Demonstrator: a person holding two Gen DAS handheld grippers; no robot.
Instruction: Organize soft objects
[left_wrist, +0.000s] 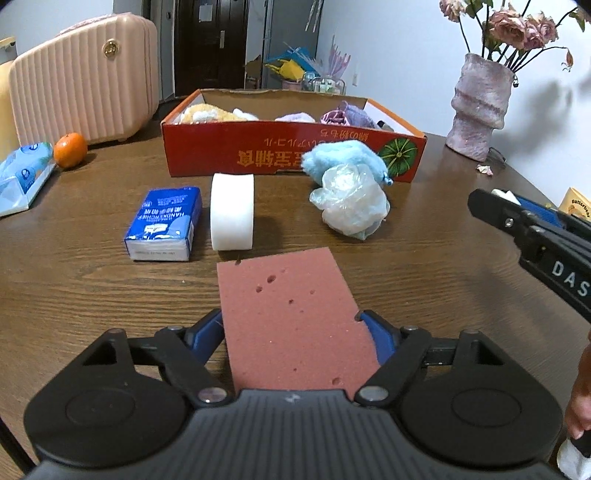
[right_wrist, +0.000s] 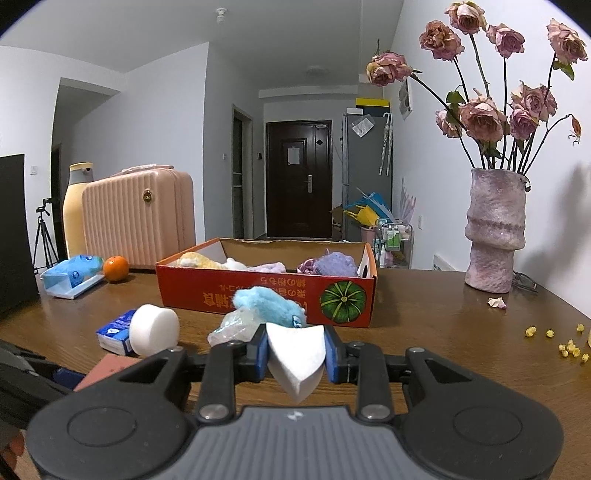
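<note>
Now my left gripper (left_wrist: 291, 328) pinches the pink sponge (left_wrist: 284, 306) lying on the table (left_wrist: 92, 288); my right gripper (right_wrist: 295, 354) squeezes a white foam piece (right_wrist: 295, 354). Next, both go into the red box (left_wrist: 288, 155).

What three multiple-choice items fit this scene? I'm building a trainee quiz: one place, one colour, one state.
1. Where is the blue plush? A on the table, in front of the red box; B inside that box; C on the suitcase.
2. What colour is the sponge between the left gripper's fingers? A green; B pink; C yellow.
3. The right gripper is: A open, empty; B shut on an orange; C shut on a white foam piece.
Answers: 1 A, it lies outside the box's front wall; 2 B, plainly pink; 3 C, the pads squeeze the foam.
</note>
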